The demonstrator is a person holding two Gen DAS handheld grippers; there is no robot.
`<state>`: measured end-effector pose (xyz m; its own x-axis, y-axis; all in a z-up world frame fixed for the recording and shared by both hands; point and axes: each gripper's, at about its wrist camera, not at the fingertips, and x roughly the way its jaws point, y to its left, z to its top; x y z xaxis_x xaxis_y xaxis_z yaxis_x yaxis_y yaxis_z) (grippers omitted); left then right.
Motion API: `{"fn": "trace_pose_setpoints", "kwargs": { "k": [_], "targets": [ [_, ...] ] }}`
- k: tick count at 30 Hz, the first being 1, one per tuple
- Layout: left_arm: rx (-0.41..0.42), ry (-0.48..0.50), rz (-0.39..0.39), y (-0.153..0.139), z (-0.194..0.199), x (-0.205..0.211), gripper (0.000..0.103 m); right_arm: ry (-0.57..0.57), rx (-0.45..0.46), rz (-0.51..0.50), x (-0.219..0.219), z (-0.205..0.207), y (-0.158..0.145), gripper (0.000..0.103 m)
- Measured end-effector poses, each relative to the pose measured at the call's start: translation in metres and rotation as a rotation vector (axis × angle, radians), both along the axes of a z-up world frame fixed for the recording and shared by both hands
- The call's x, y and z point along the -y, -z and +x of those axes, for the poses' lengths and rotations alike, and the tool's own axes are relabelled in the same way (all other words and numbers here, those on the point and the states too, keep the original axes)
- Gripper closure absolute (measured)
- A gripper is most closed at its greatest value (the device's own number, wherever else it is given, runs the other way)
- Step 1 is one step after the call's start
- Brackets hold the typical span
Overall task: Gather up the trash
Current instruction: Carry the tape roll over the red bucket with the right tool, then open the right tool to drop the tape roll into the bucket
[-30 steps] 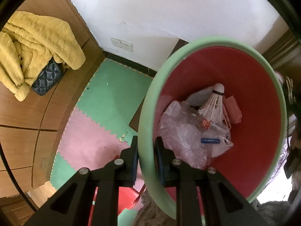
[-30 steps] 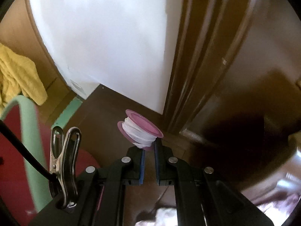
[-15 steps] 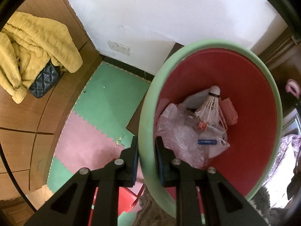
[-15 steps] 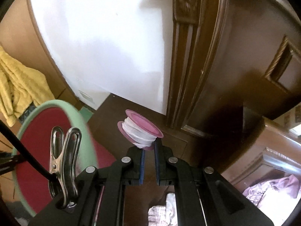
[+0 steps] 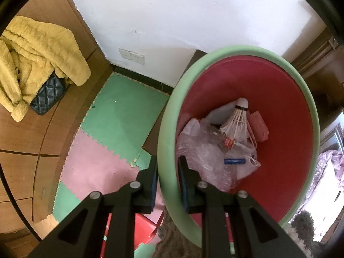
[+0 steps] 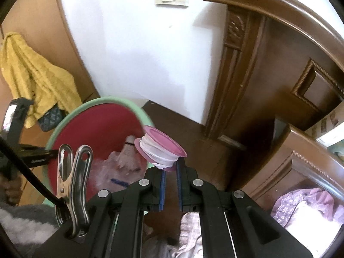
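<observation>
Left tongs [image 5: 167, 178] clamped on bin rim [image 5: 169, 129], holding bin steady and open; right tongs [image 6: 169, 173] pinching pink spool [image 6: 161, 148], raised beside rim for dropping in.

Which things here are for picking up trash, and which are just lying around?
For the job:
bin, clamped by the left gripper
pink spool, clamped by the right gripper
shuttlecock and plastic bag, already inside

Just lying about:
yellow towel
dark quilted bag
foam floor mats
</observation>
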<state>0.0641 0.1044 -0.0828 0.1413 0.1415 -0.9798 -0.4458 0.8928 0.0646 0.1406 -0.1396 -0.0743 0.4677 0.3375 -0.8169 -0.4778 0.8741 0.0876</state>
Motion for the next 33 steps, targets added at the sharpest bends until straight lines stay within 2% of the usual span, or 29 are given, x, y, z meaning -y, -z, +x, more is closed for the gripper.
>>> {"fn": "trace_pose_setpoints", "kwargs": {
  "k": [7, 21, 27, 33],
  "targets": [
    [0.006, 0.008, 0.001, -0.001, -0.001, 0.003, 0.084, -0.075, -0.029, 0.014, -0.025, -0.014, -0.011, 0.093],
    [0.003, 0.024, 0.011, -0.003, 0.001, 0.004, 0.083, -0.202, 0.061, 0.098, -0.057, -0.027, -0.076, 0.093],
    [0.003, 0.023, 0.011, -0.003, 0.000, 0.004, 0.084, -0.261, 0.097, 0.087, -0.077, -0.034, -0.084, 0.093],
    [0.005, 0.022, 0.007, -0.004, 0.000, 0.003, 0.084, -0.270, 0.108, 0.092, -0.084, -0.031, -0.083, 0.093]
  ]
}}
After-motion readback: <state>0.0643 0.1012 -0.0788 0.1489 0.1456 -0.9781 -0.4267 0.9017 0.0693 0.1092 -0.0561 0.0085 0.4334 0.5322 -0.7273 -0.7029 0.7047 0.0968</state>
